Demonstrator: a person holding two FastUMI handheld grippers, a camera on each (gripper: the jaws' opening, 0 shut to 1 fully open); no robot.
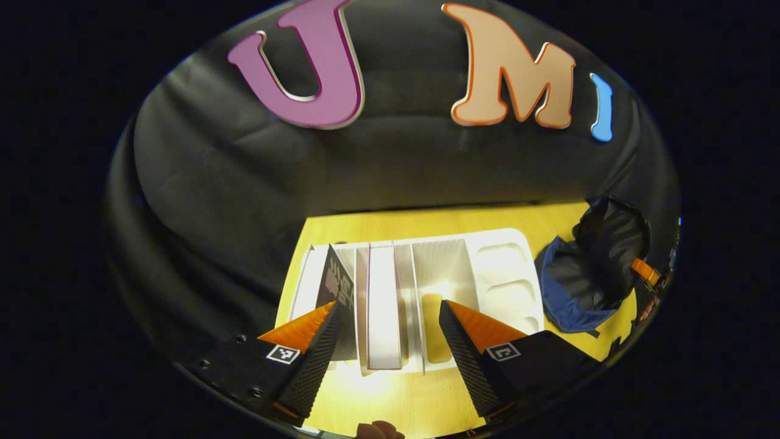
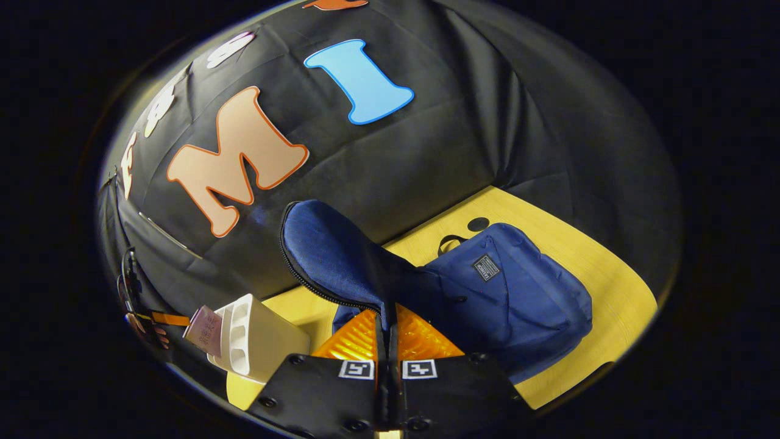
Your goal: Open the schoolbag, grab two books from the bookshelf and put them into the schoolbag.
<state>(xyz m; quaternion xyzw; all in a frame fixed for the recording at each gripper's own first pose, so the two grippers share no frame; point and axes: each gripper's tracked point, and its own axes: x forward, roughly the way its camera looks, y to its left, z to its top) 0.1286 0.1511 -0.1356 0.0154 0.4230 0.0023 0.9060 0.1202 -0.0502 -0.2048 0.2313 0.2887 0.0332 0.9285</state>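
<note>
The white bookshelf [image 1: 463,268] lies on the yellow table just ahead of my left gripper [image 1: 387,303], which is open with nothing between its fingers. A dark book [image 1: 334,275] leans in a left slot and a white book [image 1: 384,305] stands in the slot beside it, right in line with the gap. The blue schoolbag [image 1: 570,292] sits to the right of the shelf with its flap raised. In the right gripper view my right gripper [image 2: 387,314] is shut on the edge of that blue flap [image 2: 329,250], holding it up over the schoolbag [image 2: 518,292].
The yellow table [image 2: 585,244] ends at the black cloth wall close behind shelf and bag. In the right gripper view the bookshelf [image 2: 256,335] stands to the left of the bag with a pinkish book [image 2: 204,329] at its far end. A small dark hole [image 2: 478,224] marks the table behind the bag.
</note>
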